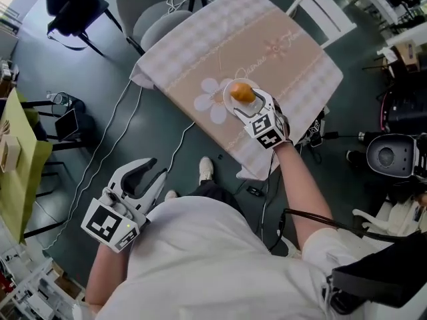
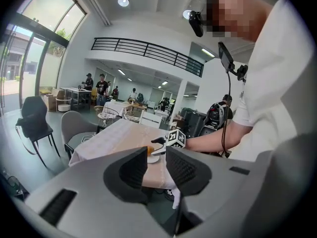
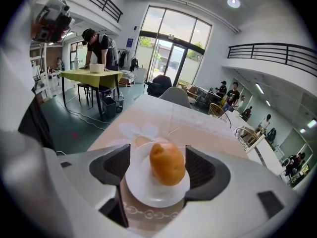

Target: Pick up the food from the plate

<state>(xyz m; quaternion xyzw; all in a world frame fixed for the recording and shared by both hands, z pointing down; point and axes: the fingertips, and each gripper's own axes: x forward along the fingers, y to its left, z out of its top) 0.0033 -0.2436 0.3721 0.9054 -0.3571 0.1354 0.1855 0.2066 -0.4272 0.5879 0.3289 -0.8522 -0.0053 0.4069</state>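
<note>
A golden-brown, egg-shaped piece of food lies on a small white plate near the front edge of the table with the pale checked cloth. My right gripper reaches over the plate. In the right gripper view its jaws stand open on either side of the food, with a gap on both sides, above the plate. My left gripper hangs low at my left side, away from the table, open with nothing between its fingers.
Grey chairs stand at the table's far left and a white chair at its far right. Cables run across the dark floor. A green-topped table is at the left, and machines at the right.
</note>
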